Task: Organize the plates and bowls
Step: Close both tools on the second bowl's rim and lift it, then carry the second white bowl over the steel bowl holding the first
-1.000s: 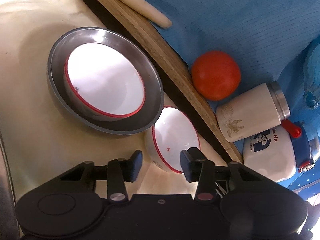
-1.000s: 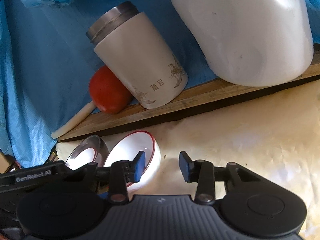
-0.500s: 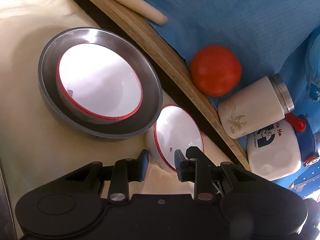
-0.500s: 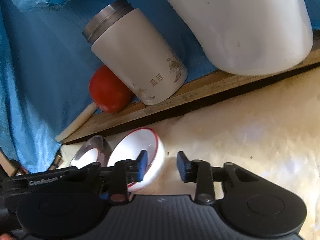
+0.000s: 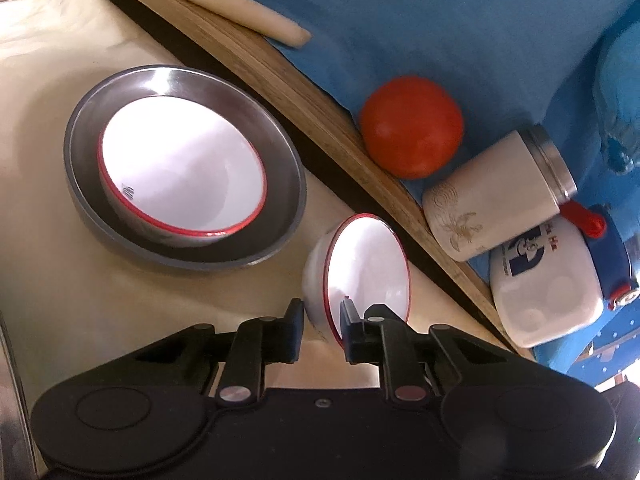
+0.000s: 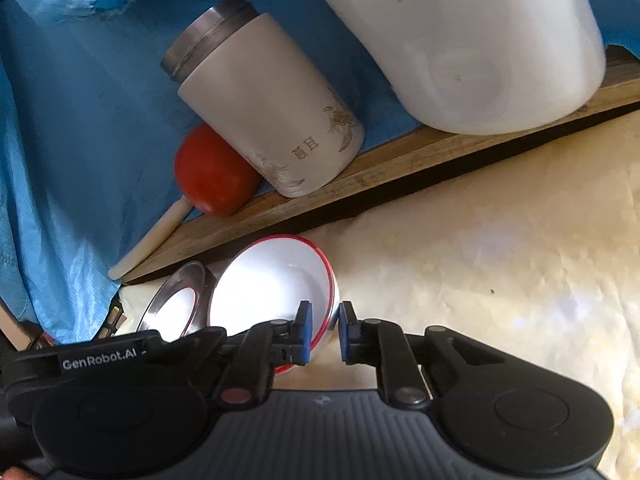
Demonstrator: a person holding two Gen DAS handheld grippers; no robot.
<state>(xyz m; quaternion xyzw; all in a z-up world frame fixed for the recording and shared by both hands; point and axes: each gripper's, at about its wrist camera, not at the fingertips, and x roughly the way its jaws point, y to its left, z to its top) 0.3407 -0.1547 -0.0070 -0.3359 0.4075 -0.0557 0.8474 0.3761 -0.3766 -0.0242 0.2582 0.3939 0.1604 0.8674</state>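
Observation:
A small white bowl with a red rim (image 5: 360, 272) sits on the cream cloth beside a steel plate (image 5: 184, 172) that holds a larger red-rimmed white bowl (image 5: 180, 168). My left gripper (image 5: 320, 324) straddles the small bowl's near wall, one finger outside and one inside. Its jaws are closing and the pads touch the wall. In the right wrist view the same small bowl (image 6: 272, 284) has its right rim pinched in my right gripper (image 6: 324, 328), which is shut on it. My left gripper's labelled housing (image 6: 100, 360) shows at the lower left there.
A wooden board (image 5: 304, 92) edges the cloth, with blue fabric behind it. On it stand a red tomato (image 5: 412, 124), a cream canister with a steel lid (image 6: 268, 108), a white jug (image 6: 460, 40) and a pale rolling pin (image 5: 240, 12). Bare cloth (image 6: 500, 260) lies to the right.
Both grippers' jaws have narrowed from wide apart onto the small bowl's rim. In the left wrist view the bowl now looks tipped more on edge. The plate and large bowl have not moved.

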